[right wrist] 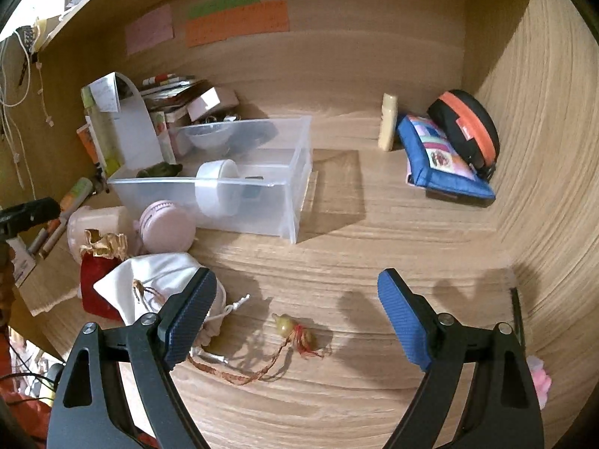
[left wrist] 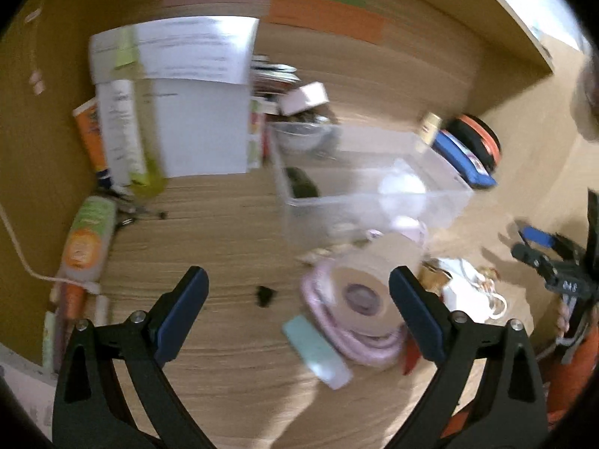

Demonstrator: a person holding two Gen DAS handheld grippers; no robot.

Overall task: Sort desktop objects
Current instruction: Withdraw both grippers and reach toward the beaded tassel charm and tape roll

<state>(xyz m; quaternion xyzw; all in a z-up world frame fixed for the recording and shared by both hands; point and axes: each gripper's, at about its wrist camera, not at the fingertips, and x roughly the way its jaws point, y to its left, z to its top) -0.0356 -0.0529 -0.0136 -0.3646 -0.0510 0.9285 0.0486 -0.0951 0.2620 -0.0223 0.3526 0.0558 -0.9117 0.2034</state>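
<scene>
Clear plastic bin (right wrist: 239, 202) on grained wood desk (right wrist: 374, 247); ribbed blue pads (right wrist: 406, 321).

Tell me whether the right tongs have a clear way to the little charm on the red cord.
Probably yes: the right tongs stand open above the charm, bare desk around it, nothing between.

- A home study nook: a wood-grain counter (right wrist: 337, 262) closed in by matching back and side panels.
- Coloured paper notes (right wrist: 239, 22) stuck on the back panel.
- Personal clutter: a clear plastic bin (right wrist: 239, 202), cosmetic tubes (left wrist: 88, 239), a patchwork pouch (right wrist: 438, 157), a white drawstring bag (right wrist: 161, 273).
- Cables (right wrist: 15, 75) hang at the left.
</scene>
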